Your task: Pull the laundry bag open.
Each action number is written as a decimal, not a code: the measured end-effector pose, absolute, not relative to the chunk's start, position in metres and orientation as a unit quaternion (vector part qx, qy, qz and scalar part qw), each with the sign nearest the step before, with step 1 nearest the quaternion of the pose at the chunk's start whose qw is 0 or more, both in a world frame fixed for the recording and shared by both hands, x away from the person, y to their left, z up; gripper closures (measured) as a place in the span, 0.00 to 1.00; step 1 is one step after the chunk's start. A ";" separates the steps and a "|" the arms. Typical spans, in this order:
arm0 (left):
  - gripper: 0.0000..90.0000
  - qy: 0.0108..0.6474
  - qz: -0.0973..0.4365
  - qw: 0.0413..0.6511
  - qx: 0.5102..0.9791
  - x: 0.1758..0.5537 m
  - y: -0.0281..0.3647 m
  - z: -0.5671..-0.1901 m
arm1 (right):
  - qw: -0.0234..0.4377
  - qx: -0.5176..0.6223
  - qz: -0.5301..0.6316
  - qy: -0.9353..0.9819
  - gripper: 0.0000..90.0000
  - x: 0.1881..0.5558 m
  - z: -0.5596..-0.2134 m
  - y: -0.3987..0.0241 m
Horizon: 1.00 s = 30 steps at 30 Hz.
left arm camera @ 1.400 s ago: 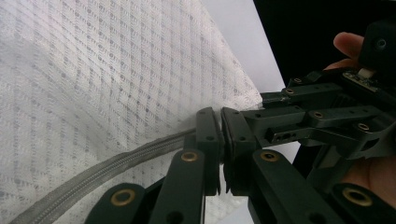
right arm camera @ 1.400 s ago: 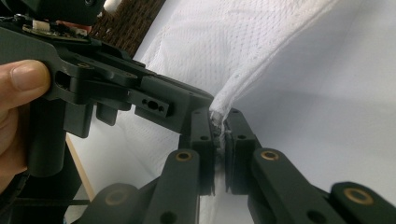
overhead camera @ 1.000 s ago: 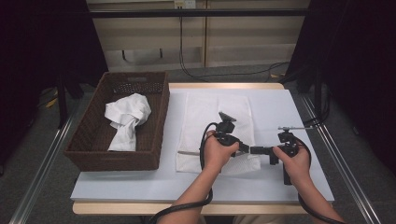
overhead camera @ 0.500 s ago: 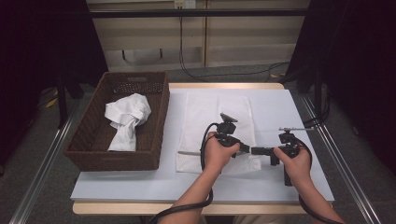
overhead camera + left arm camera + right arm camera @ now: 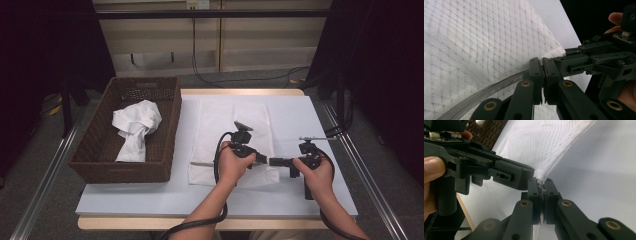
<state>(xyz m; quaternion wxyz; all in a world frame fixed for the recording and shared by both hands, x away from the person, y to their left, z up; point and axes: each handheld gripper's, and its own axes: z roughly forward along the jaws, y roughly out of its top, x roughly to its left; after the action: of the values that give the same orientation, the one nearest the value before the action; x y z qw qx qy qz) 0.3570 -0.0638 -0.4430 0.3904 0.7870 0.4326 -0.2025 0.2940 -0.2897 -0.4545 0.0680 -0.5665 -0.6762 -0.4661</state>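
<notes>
A white mesh cloth [image 5: 232, 125] lies spread flat on the white table [image 5: 300, 115]. A grey zip-like band [image 5: 486, 91] runs along its near edge. My two grippers meet at the cloth's near right corner. In the left gripper view, my left gripper [image 5: 542, 71] is shut on the cloth's edge where the band ends. In the right gripper view, my right gripper [image 5: 542, 187] is shut on the corner of the cloth [image 5: 541, 142], which lifts slightly. In the high view, the left gripper [image 5: 259, 159] and right gripper [image 5: 274, 161] point at each other, tips almost touching.
A dark woven basket [image 5: 172, 125] stands at the table's left with a crumpled white cloth [image 5: 135, 125] inside. Bare table surface lies right of the spread cloth and along the front edge. Cables trail from both grippers off the near edge.
</notes>
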 end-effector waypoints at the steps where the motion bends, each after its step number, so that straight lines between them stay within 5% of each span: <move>1: 0.97 0.433 -0.206 0.393 0.785 0.357 -0.064 -0.443 | 0.068 -0.566 -0.466 -0.676 0.97 0.294 -0.454 -0.290; 15: 0.97 0.431 -0.188 0.385 0.794 0.354 -0.066 -0.438 | 0.069 -0.569 -0.470 -0.671 0.97 0.292 -0.454 -0.290; 16: 0.97 0.436 -0.156 0.363 0.808 0.354 -0.064 -0.436 | 0.064 -0.570 -0.468 -0.673 0.97 0.291 -0.454 -0.291; 19: 0.97 0.445 -0.204 0.389 0.780 0.357 -0.055 -0.439 | 0.067 -0.575 -0.477 -0.662 0.97 0.291 -0.453 -0.299; 30: 0.97 0.440 -0.202 0.373 0.792 0.360 -0.046 -0.440 | 0.070 -0.567 -0.480 -0.665 0.97 0.287 -0.454 -0.297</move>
<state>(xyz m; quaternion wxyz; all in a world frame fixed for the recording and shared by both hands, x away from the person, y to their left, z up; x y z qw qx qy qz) 0.3599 -0.0465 -0.4400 0.3728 0.7918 0.4397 -0.2016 0.2869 -0.2971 -0.4539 0.0702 -0.5672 -0.6654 -0.4802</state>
